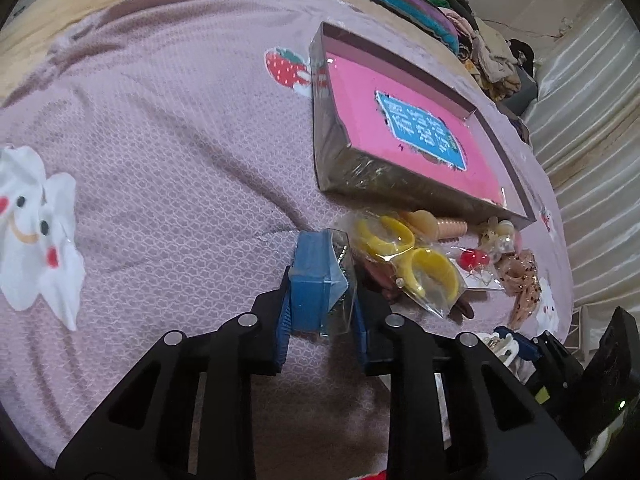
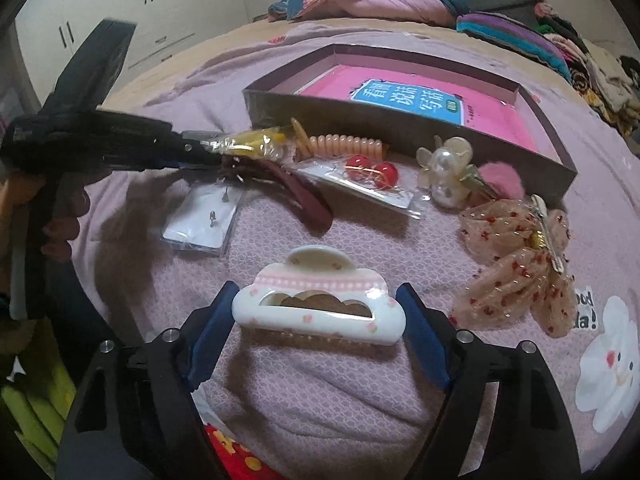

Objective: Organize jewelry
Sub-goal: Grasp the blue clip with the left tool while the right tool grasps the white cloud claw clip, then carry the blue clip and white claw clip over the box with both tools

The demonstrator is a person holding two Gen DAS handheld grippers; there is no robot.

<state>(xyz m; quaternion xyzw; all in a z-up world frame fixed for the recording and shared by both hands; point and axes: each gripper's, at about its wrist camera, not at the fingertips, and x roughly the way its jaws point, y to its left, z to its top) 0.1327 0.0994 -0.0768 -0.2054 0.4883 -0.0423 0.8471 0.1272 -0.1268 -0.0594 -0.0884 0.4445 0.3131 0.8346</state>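
Jewelry and hair pieces are held by both grippers above a bed.

The left gripper is pinched with its fingers on a corner of the clear bag with yellow rings. A white cloud-shaped hair claw is held between the fingers of the right gripper, near on the pink bed cover. Far behind, an open box is seen, and just before it cherry earrings, a pearl clip and, to the right, a lace bow are lying.
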